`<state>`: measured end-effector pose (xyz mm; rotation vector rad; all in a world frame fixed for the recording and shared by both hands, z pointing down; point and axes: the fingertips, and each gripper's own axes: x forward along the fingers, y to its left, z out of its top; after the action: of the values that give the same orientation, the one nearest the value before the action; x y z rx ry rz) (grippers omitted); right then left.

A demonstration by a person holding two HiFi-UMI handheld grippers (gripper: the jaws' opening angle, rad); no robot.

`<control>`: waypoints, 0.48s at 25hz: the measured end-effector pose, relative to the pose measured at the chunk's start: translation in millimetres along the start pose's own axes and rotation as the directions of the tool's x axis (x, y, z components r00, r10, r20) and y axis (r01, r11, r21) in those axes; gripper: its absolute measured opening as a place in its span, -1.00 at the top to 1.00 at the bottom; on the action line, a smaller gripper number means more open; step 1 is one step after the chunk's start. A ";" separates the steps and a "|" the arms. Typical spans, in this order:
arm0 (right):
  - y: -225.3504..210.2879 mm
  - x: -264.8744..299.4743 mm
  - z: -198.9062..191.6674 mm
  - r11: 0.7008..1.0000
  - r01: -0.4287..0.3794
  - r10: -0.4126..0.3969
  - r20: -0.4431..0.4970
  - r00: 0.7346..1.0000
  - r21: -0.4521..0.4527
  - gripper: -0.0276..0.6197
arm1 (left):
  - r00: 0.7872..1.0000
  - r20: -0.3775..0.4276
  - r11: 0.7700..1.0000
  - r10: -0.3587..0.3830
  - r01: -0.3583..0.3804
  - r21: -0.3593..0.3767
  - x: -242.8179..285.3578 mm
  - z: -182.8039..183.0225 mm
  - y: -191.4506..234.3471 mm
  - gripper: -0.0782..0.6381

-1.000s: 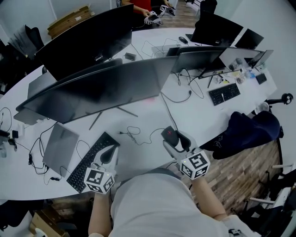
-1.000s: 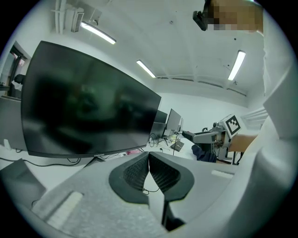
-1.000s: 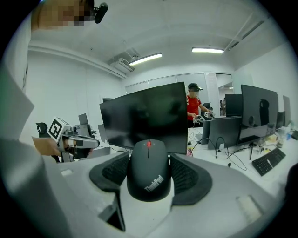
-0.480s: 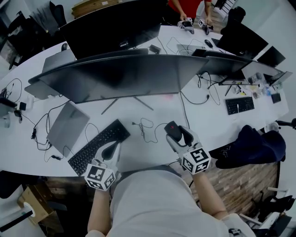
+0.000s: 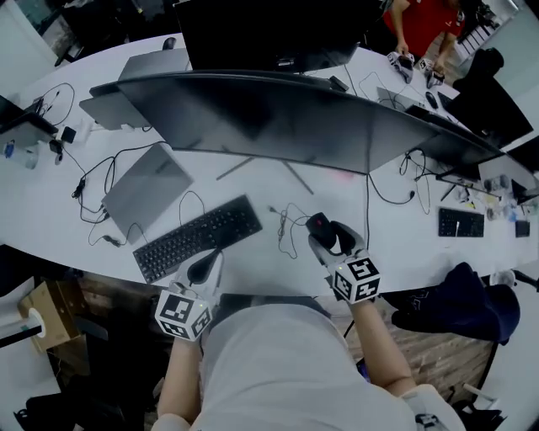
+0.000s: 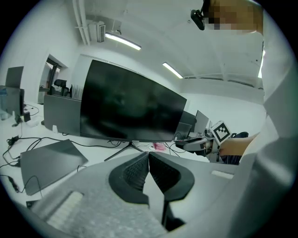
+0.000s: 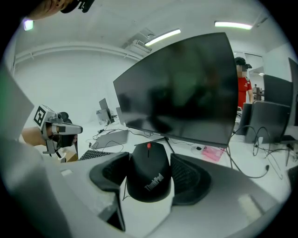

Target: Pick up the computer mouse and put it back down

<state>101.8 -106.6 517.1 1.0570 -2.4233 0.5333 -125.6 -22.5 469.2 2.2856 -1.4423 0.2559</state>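
A black computer mouse (image 7: 148, 173) with a red scroll wheel sits between the pads of my right gripper (image 7: 149, 162), which is shut on it. In the head view the mouse (image 5: 318, 225) and right gripper (image 5: 328, 236) are over the white desk (image 5: 253, 269), near its front edge and right of a loose cable (image 5: 286, 226). I cannot tell whether the mouse touches the desk. My left gripper (image 5: 205, 268) is shut on nothing, just in front of the black keyboard (image 5: 199, 237). Its pads (image 6: 135, 169) meet in the left gripper view.
A wide curved monitor (image 5: 278, 118) on a splayed stand spans the desk behind the mouse. A closed laptop (image 5: 147, 192) lies left of the keyboard among cables. A second keyboard (image 5: 461, 223) and a dark jacket (image 5: 472, 299) are at the right. A person in red (image 5: 421, 25) stands far back.
The head view has swung left and up the desk. Both grippers keep about the same places at the desk's front; the right one stays shut on the mouse.
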 end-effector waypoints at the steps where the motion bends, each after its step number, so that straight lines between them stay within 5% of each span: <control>1: 1.3 6.8 -2.6 1.000 -0.013 0.013 -0.013 1.000 -0.006 0.06 | 1.000 0.000 1.000 0.017 -0.017 -0.008 -4.2 -2.2 2.6 0.75; 12: 7.5 77.3 -47.1 0.992 -0.114 0.104 -0.166 0.981 -0.051 0.06 | 0.985 -0.020 0.982 0.169 -0.171 -0.076 -43.1 -25.9 21.9 0.75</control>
<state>60.2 -123.2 596.1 0.8259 -2.3468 0.5557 -162.5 16.0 481.9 2.0981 -1.6141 0.2612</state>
